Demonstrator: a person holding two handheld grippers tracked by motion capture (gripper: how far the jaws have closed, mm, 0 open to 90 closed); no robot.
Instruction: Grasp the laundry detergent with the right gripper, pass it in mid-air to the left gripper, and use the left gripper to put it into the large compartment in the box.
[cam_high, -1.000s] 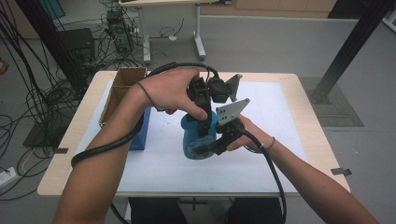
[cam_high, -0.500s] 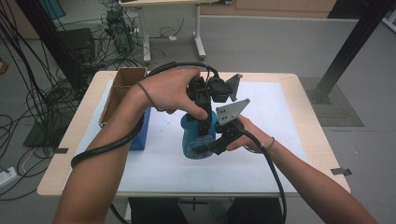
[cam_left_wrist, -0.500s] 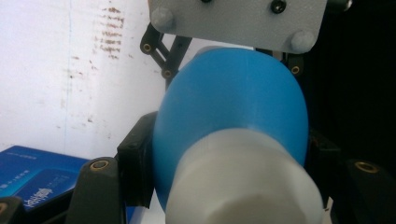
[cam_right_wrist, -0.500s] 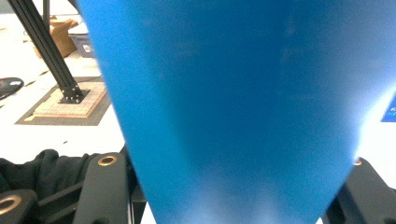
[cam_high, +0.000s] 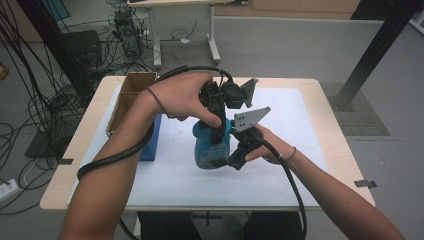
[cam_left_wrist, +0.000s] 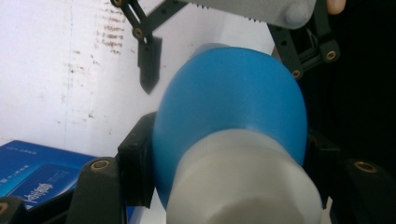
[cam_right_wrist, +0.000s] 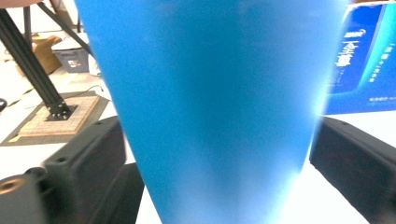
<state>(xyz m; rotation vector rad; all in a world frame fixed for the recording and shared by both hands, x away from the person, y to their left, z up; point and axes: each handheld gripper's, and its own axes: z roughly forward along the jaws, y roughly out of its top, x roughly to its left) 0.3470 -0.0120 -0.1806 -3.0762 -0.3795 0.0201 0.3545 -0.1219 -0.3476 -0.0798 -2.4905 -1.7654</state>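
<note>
Gripping blue bottle: left gripper | right gripper jaws just opened, bottle between | bottle base hidden

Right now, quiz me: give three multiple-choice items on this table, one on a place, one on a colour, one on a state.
1. Where does the blue box lie in the high view?
A. Left of the bottle, beside the cardboard box
B. On top of the bottle
C. On the floor

2. What colour is the bottle's body?
A. Red
B. Blue
C. Green

3. What state is the left gripper in?
A. Open, hanging above the mat
B. Shut on the bottle
C. Shut on the blue box

Answers:
1 A, as the high view shows the blue box on the mat between the cardboard box and the bottle.
2 B, as the body is blue in all three views.
3 B, as its fingers press on both sides of the bottle below the white cap.
</note>
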